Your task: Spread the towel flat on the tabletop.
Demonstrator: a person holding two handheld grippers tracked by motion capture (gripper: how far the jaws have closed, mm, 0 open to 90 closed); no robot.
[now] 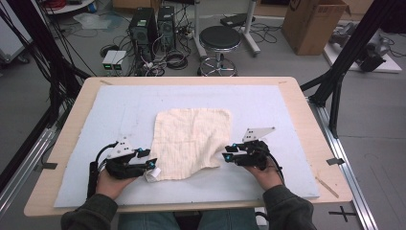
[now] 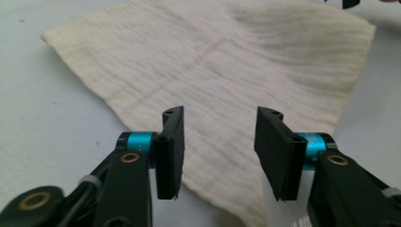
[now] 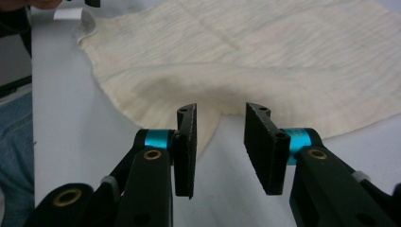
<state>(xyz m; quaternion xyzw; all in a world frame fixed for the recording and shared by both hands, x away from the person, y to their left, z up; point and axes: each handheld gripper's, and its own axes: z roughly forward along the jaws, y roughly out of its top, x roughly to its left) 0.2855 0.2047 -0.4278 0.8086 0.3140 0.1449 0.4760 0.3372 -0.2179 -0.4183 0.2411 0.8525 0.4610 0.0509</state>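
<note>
Your sleeves: two, dark fabric, cut off by the bottom edge of the high view; jeans show under the table edge.
Left gripper (image 1: 149,165): black, blue collars, grey three-cornered plate on top. Jaws apart, flat black pads, poised at the cloth's near left corner; whether they touch the fabric is hard to tell.
Right gripper (image 1: 228,154): same build. Jaws apart, straddling the near right corner, where the fabric humps up in a soft fold.
Cloth (image 1: 190,140): one, cream, crinkled gauze weave, roughly square with a wavy near edge. It lies flat in the middle of the mat, between your two grippers. A small white tag (image 1: 152,175) curls at the near left corner; nothing on it is legible.
Mat (image 1: 268,103): one pale blue-grey sheet, matte, faintly speckled.
Table (image 1: 306,112): one, light wood, rounded corners.
Beyond the table: one round black stool (image 1: 219,38), two dark computer towers (image 1: 153,26), one cardboard box (image 1: 313,24), loose cables on grey floor.
</note>
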